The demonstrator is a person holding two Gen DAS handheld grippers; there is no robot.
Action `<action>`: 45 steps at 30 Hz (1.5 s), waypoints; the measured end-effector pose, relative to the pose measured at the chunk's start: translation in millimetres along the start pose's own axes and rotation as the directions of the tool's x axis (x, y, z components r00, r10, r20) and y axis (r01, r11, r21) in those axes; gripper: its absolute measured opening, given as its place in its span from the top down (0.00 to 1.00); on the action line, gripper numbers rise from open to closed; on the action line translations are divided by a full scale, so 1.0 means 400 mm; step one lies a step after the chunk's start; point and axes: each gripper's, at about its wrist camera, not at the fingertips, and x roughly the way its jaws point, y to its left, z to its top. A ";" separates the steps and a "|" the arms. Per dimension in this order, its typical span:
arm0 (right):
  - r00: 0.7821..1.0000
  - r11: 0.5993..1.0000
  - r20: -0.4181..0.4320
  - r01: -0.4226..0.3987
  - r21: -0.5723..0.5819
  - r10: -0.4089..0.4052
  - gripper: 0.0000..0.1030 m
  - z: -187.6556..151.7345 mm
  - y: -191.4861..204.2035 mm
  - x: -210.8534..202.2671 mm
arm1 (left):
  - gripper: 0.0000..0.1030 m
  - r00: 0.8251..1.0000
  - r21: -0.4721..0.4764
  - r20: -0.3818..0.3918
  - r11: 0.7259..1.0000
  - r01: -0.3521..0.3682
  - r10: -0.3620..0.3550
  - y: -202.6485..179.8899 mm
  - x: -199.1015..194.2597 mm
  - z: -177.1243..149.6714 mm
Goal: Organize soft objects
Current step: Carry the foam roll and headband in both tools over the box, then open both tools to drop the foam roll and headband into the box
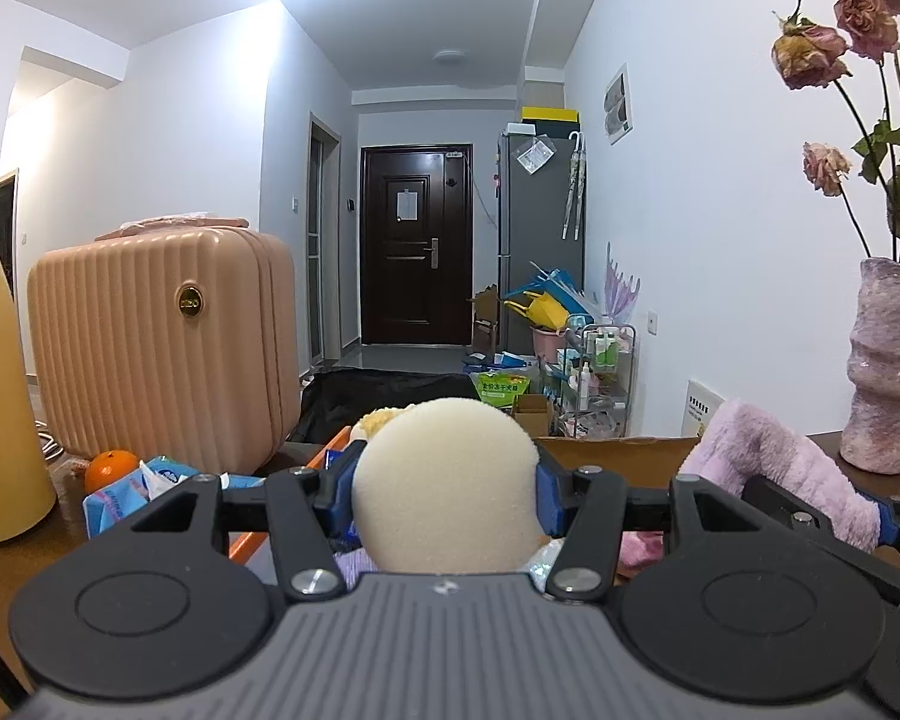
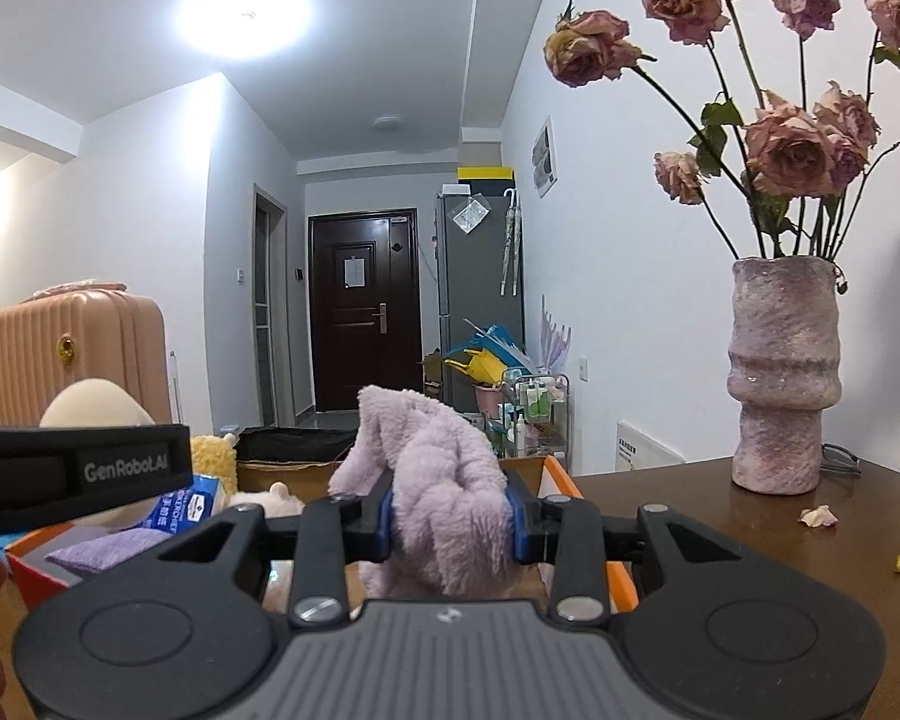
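Note:
My left gripper [image 1: 447, 495] is shut on a cream egg-shaped sponge [image 1: 444, 480] and holds it above an orange-rimmed box [image 1: 246, 543]. The sponge also shows at the left of the right wrist view [image 2: 93, 405]. My right gripper [image 2: 450, 519] is shut on a fluffy lilac plush cloth [image 2: 444, 480] over the same box [image 2: 621, 585]; the cloth also shows in the left wrist view [image 1: 774, 468]. In the box lie a purple cloth [image 2: 102, 549], a yellow plush [image 2: 213, 459] and a small cream plush [image 2: 270, 498].
A pink vase [image 2: 783, 372] of dried roses stands on the brown table [image 2: 720, 516] at the right. A pink suitcase [image 1: 156, 348], an orange [image 1: 111, 468], a tissue pack [image 1: 132, 495] and a yellow bottle [image 1: 0, 408] are at the left. A cardboard box [image 1: 618, 450] stands behind.

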 end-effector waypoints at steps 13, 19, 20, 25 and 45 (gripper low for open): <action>1.000 1.000 -0.002 -0.011 -0.010 0.011 0.67 0.010 0.013 0.084 | 0.45 1.000 0.007 -0.001 1.000 -0.002 0.002 0.012 0.093 0.015; 1.000 1.000 -0.012 -0.015 -0.016 0.015 0.66 0.011 0.013 0.116 | 0.45 1.000 0.011 -0.004 1.000 -0.001 0.001 0.017 0.119 0.013; 1.000 1.000 -0.016 -0.016 -0.015 0.016 0.66 0.011 0.013 0.122 | 0.45 1.000 0.014 -0.005 1.000 0.000 0.000 0.018 0.124 0.013; 0.999 1.000 -0.028 -0.023 -0.017 0.023 0.65 0.014 0.010 0.145 | 0.45 1.000 0.035 0.001 0.999 0.005 -0.005 0.010 0.142 0.009; 0.994 0.999 -0.101 -0.046 0.006 0.046 0.43 0.009 -0.006 0.192 | 0.23 1.000 0.010 -0.030 1.000 -0.006 0.006 0.030 0.187 0.005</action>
